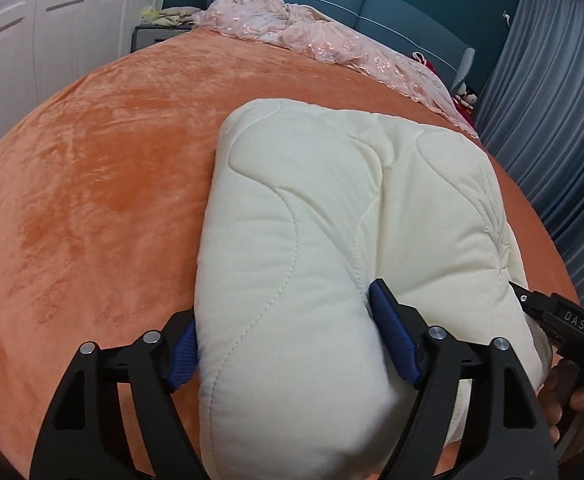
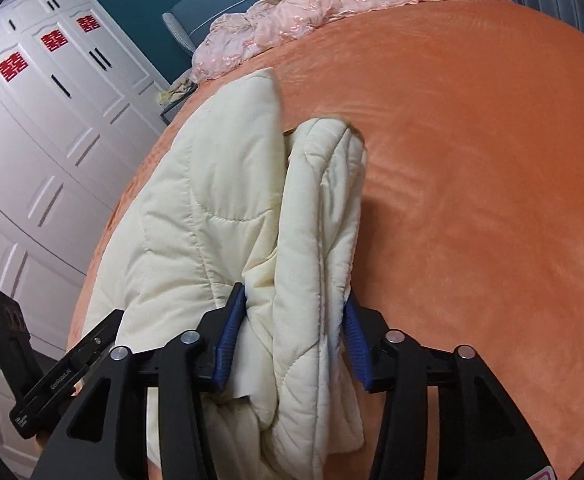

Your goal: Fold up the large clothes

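A thick cream quilted comforter [image 1: 332, 200] lies folded in a puffy bundle on the orange plush bed cover [image 1: 91, 200]. My left gripper [image 1: 283, 300] has its blue pads [image 1: 392, 336] pressed into the near end of the bundle, which bulges out past them. In the right wrist view the comforter [image 2: 211, 200] shows a flat part on the left and a rolled edge on the right. My right gripper [image 2: 294, 294] holds that rolled edge between its blue pads [image 2: 229, 340], low over the bed cover [image 2: 472, 200]. The comforter's underside is hidden.
A pink lace coverlet [image 1: 312, 36] lies crumpled along the teal headboard [image 1: 392, 12]. White wardrobe doors [image 2: 51, 120] stand beside the bed and blue curtains [image 1: 552, 120] hang on the other side. A hand [image 1: 572, 396] shows at the right edge. Bare orange cover spreads around the bundle.
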`<move>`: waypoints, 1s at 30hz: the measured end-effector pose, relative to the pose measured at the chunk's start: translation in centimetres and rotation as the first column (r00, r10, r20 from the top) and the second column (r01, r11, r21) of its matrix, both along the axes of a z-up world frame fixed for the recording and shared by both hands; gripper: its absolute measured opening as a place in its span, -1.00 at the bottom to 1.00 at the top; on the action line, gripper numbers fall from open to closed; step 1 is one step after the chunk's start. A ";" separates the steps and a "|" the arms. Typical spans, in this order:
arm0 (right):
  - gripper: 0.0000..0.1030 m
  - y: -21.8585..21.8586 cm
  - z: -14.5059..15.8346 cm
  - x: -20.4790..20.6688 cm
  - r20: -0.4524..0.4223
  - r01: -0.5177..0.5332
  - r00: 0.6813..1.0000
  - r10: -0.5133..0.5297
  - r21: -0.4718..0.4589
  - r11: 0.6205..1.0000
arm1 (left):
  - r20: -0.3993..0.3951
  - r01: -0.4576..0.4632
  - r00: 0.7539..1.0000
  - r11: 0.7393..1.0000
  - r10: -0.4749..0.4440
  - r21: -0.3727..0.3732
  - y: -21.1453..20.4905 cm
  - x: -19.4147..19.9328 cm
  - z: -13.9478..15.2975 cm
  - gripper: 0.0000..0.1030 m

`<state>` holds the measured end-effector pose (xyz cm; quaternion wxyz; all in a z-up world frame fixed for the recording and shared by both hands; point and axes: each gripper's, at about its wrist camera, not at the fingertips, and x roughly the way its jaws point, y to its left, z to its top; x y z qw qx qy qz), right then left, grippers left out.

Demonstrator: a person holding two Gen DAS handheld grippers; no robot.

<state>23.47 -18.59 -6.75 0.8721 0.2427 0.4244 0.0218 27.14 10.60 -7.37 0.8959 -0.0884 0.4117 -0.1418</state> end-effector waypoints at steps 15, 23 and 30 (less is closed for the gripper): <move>-0.89 5.7 10.9 0.1 0.012 -0.069 0.997 0.079 -0.367 0.928 | 0.007 -0.093 0.995 0.960 0.095 0.263 -5.0 0.8 10.8 0.08; -0.89 7.1 5.0 7.0 -0.102 -0.096 0.993 0.061 -0.382 0.919 | -0.093 -0.079 0.989 0.953 0.111 0.292 -7.2 6.0 6.0 -0.05; -0.90 7.0 0.5 9.5 -0.127 -0.103 0.990 0.055 -0.410 0.906 | -0.055 -0.084 0.992 0.932 0.110 0.351 -8.8 7.9 2.8 -0.04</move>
